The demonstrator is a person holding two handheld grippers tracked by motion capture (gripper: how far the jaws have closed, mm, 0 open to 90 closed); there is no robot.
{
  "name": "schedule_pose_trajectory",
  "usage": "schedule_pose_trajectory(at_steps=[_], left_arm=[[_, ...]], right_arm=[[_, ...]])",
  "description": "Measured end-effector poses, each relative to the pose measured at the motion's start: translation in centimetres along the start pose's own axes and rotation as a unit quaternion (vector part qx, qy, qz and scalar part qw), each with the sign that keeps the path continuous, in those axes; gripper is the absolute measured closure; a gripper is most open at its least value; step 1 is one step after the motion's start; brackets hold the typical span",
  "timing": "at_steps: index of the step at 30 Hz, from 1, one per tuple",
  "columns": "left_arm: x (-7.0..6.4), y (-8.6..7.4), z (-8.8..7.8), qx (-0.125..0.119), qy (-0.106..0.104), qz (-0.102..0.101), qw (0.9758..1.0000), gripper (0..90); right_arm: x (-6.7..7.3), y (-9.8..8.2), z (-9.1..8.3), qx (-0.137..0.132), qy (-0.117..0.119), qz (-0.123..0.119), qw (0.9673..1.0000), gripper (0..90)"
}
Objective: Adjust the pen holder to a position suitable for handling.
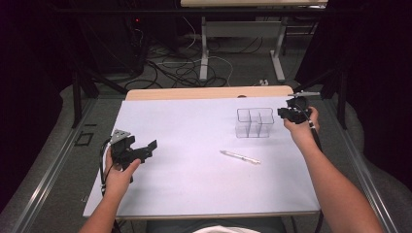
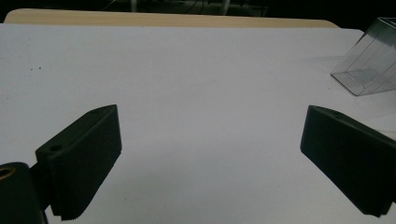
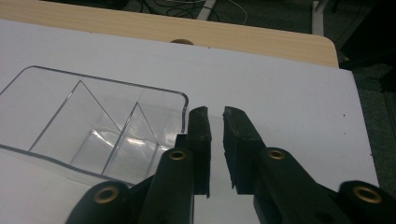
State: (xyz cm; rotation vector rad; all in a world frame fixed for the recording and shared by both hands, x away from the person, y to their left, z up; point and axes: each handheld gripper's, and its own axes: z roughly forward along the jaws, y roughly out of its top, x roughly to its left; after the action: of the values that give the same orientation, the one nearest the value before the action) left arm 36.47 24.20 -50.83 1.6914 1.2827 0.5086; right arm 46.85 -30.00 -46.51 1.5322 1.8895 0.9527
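Note:
A clear plastic organiser [image 1: 254,122] with several compartments stands upright at the right back of the white sheet [image 1: 184,131]. In the left gripper view the organiser [image 2: 373,65] sits at the far right edge. A white pen [image 1: 240,157] lies flat in front of it. My right gripper [image 1: 283,113] hovers just beside the organiser's right wall. Its jaws [image 3: 215,114] are almost together with a thin gap and nothing between them, next to the organiser's [image 3: 93,135] rounded corner. My left gripper [image 1: 147,149] is held low at the left, and its jaws [image 2: 210,154] stand wide open over bare sheet.
The wooden table edge [image 1: 209,92] runs along the back of the sheet. Beyond it are the legs of another table [image 1: 204,53] and loose cables [image 1: 180,65] on the floor. A metal rail [image 1: 53,165] flanks the left side.

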Motion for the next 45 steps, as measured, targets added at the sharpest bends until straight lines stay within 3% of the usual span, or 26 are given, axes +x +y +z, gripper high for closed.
schedule_pose_trajectory(at_steps=[7, 19, 30, 35, 45], left_arm=[[0.0, 0.0, 0.1, -0.001, -0.001, -0.003, 1.0000, 5.7], [0.0, 0.0, 0.1, 0.001, 0.000, -0.002, 1.0000, 6.2], [0.0, 0.0, 0.2, 0.003, 0.001, 0.001, 1.0000, 6.5], [0.0, 0.0, 0.2, 0.002, 0.001, 0.001, 1.0000, 6.5], [0.0, 0.0, 0.3, 0.004, 0.001, 0.002, 1.0000, 6.6]], right_arm=[[0.2, -0.1, 1.2, 0.010, -0.006, 0.001, 0.9999, 89.6], [0.9, -0.5, 2.7, 0.036, -0.002, 0.019, 0.9992, 89.9], [1.2, -0.8, 3.0, 0.046, -0.006, 0.020, 0.9987, 89.8], [1.2, -1.1, 3.0, 0.041, -0.006, 0.034, 0.9986, 89.8], [1.5, -1.2, 2.9, 0.038, -0.018, 0.032, 0.9986, 89.9]])
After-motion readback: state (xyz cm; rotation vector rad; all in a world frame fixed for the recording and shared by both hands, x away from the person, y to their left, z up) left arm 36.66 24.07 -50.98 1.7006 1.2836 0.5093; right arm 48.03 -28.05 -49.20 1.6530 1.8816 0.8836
